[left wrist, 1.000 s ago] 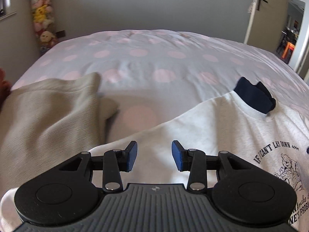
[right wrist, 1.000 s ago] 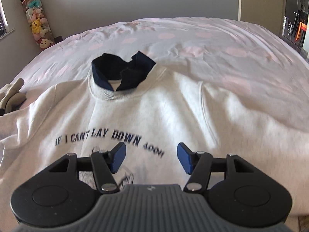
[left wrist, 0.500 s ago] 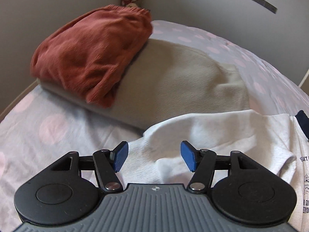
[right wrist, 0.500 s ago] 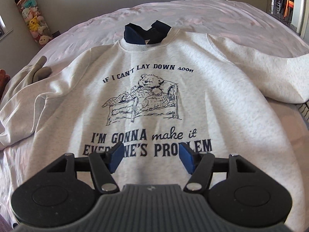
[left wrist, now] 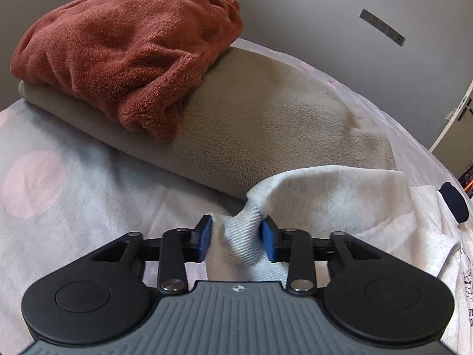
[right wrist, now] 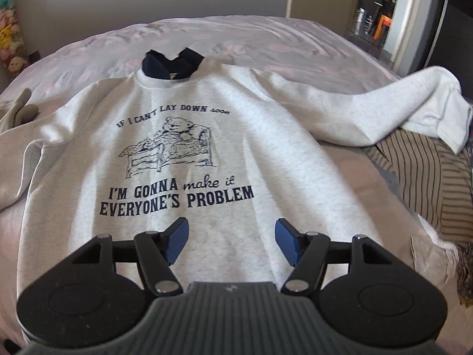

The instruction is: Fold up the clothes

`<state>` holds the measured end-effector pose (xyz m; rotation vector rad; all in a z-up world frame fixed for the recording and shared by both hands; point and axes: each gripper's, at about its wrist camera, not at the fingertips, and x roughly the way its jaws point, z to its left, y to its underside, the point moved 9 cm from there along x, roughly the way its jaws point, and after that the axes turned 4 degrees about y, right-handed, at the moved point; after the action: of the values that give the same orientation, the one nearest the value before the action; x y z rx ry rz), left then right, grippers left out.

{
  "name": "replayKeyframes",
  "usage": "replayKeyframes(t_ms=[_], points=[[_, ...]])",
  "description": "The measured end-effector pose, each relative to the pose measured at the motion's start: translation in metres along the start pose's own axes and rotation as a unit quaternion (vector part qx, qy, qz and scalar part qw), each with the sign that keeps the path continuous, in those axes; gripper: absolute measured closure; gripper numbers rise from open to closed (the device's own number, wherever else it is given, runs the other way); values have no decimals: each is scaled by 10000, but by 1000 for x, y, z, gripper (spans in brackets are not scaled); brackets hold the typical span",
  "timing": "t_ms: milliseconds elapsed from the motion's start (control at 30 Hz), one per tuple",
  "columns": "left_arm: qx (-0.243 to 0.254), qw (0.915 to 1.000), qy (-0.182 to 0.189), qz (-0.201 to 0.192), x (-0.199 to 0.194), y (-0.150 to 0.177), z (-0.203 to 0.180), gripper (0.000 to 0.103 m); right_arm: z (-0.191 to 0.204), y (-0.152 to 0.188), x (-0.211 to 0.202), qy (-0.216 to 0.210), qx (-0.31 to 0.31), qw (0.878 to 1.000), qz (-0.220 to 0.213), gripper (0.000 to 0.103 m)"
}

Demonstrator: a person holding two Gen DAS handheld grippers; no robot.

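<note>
Both hand-held grippers have shifted: left hand-held gripper (left wrist: 236, 238) has just been closing around the ribbed cuff (left wrist: 241, 236).
Right hand-held gripper (right wrist: 230, 244) stays spread above the pale grey printed sweatshirt (right wrist: 266, 148) on the bed (right wrist: 266, 38); pinch the whole cuff before folding the sleeve inward.

The left gripper (left wrist: 236, 238) and right gripper (right wrist: 231, 241) look alike. Each has a grey ribbed housing at the bottom of its view, with a small round emblem near the top edge. On either side sits a flat black disc with a raised circle in its middle. From these, black link arms with triangular cut-outs run inward, pinned by silver round-headed screws. Each of the 2 fingers (left wrist: 204, 238) ends in a blue rectangular pad.
</note>
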<state>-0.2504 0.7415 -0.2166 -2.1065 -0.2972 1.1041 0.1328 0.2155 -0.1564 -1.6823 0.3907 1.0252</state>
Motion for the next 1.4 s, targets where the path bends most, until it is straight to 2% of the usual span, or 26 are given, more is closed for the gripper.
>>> replayKeyframes(t_ms=[100, 300, 400, 467, 533, 700, 800, 867, 900, 1033, 1100, 1200, 1300, 1400], points=[[169, 9995, 186, -196, -22, -22, -13, 89, 1, 6, 6, -6, 218, 9997, 88, 35], [320, 9945, 677, -734, -87, -92, -51, 90, 19, 11, 25, -152, -28, 9996, 255, 35], [547, 9944, 485, -758, -101, -129, -69, 90, 29, 3, 25, -373, -97, 9991, 201, 35], [715, 9950, 224, -654, -93, -149, -69, 90, 33, -4, 20, -511, -174, 9985, 81, 35], [723, 9966, -90, -386, -72, -157, -58, 90, 29, -8, 15, -575, -170, 9982, -51, 35], [633, 9943, -798, 309, -16, -140, -30, 90, -20, -9, 2, -471, 277, 9984, -127, 35], [457, 9901, -1229, 507, -2, -125, -18, 79, -66, -17, -7, -198, 542, 9981, -237, 35], [460, 9844, -1617, 514, -4, -119, -17, 69, -98, -26, -12, -14, 703, 9970, -336, 35], [539, 9814, -1775, 490, -6, -116, -20, 67, -115, -30, -14, 77, 760, 9963, -395, 35], [1082, 9726, -2051, 139, -29, -117, -55, 58, -183, -54, -21, 620, 763, 9923, -760, 35], [1176, 9721, -2028, -57, -43, -118, -75, 57, -214, -66, -22, 868, 786, 9886, -942, 35], [1059, 9792, -1724, -127, -56, -108, -109, 53, -255, -83, -19, 1220, 853, 9817, -1190, 35], [973, 9862, -1343, 13, -59, -83, -148, 53, -285, -91, -12, 1306, 1173, 9761, -1278, 35], [1131, 9885, -968, 255, -48, -46, -189, 53, -302, -91, -4, 1166, 1509, 9730, -1301, 36]])
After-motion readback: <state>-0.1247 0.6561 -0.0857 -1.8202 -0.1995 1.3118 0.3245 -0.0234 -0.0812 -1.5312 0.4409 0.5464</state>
